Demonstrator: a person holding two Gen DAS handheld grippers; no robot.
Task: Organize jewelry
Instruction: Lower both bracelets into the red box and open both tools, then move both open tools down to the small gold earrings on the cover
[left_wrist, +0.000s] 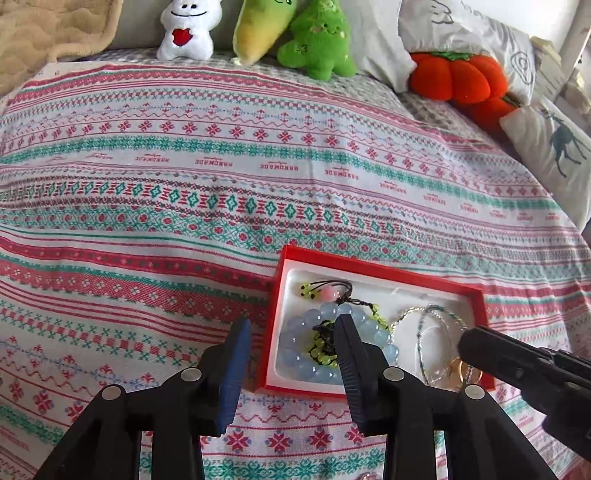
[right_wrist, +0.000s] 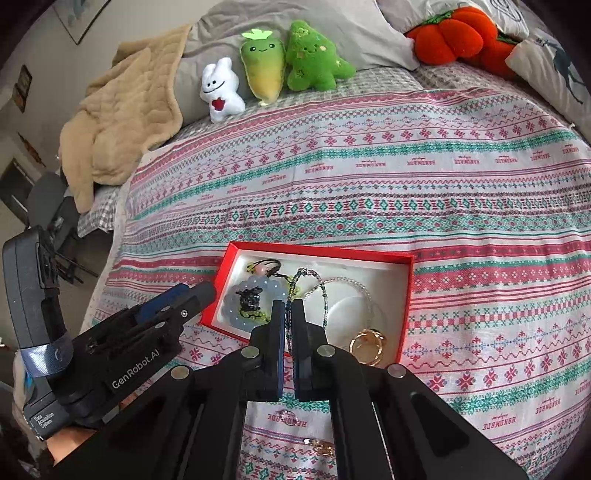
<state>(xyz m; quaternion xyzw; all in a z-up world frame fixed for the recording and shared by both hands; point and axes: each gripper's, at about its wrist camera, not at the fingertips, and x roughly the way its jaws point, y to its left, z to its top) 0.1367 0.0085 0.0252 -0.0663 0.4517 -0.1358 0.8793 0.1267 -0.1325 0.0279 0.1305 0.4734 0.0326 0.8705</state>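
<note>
A red jewelry box with a white liner lies on the patterned bedspread. Inside are a pale blue bead bracelet, a green bead cord bracelet, a gold ring and a thin beaded chain. My left gripper is open and empty over the box's left edge. My right gripper is shut on the beaded chain above the box's front; in the left wrist view its tip reaches in from the right.
Small gold pieces lie on the bedspread in front of the box, under my right gripper. Plush toys, an orange pumpkin cushion and pillows line the far edge. A beige blanket lies far left.
</note>
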